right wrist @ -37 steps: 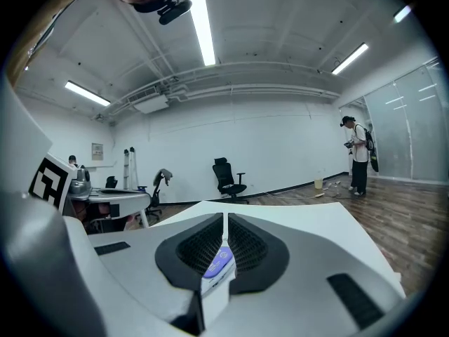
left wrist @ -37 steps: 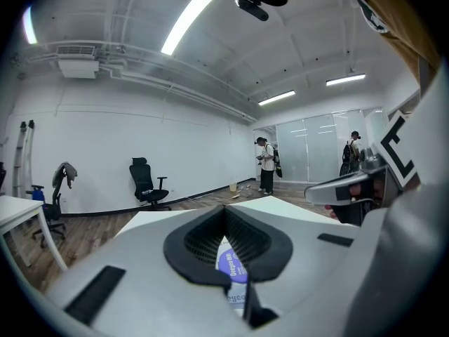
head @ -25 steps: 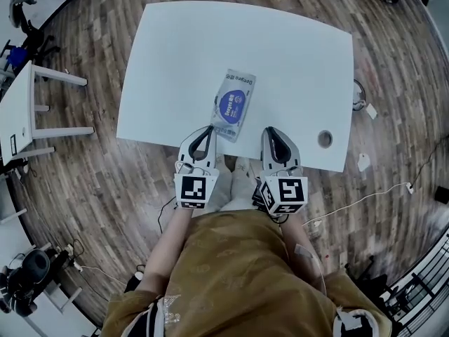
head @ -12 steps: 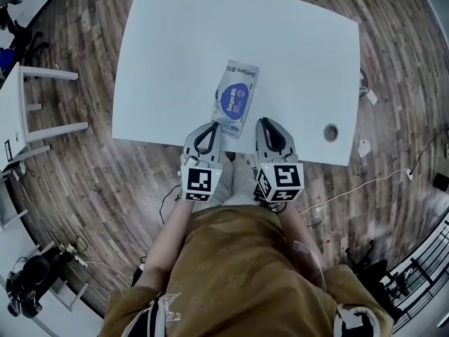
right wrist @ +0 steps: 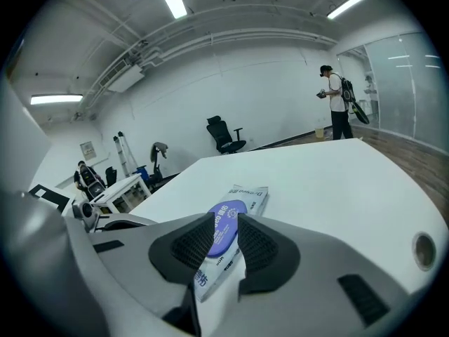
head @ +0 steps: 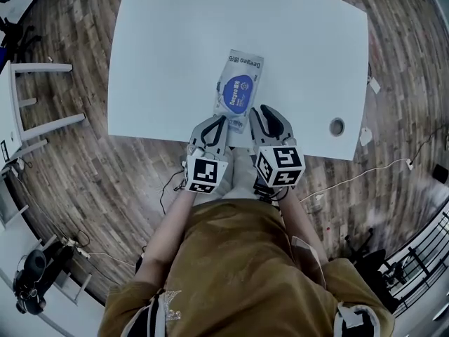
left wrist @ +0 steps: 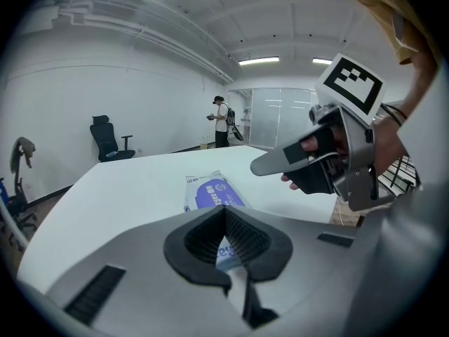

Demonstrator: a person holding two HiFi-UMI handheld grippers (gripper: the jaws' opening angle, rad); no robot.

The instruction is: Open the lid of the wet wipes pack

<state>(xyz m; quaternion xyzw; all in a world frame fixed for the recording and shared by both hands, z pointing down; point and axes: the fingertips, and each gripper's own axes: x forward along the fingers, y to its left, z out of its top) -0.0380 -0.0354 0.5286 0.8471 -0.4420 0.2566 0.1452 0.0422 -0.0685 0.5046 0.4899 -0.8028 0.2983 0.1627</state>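
right tool: jaws have just been opening and now stand partway apart, nothing gripped. Its own view sights down the gap onto the blue oval lid of the wet wipes pack. The pads press on nothing.

left tool: pad tips meet, closed on nothing. A sliver of the pack's near end shows through the gap behind the tips.

Change vs a second ago: both tools sat back at the bench edge, short of the pack, and the right one was closed. Now both are lower and further in, flanking the pack's near end. In the head view the left tip is just beside the near left corner and the right tip overlaps the near right corner. Can't tell from above whether either touches.

The pack hasn't shifted on the bench. It lies flat, long axis running away from the person, slightly skewed, lid down and flush.

My read: approach is about done. The right tool is pre-opened for the lid edge and the left probably pins the wrapper. The lid isn't touched yet, so the opening itself hasn't started. Can't make out which edge carries the lid's tab.

Risk: the soft pack slides or lifts with the lid if it isn't held down.
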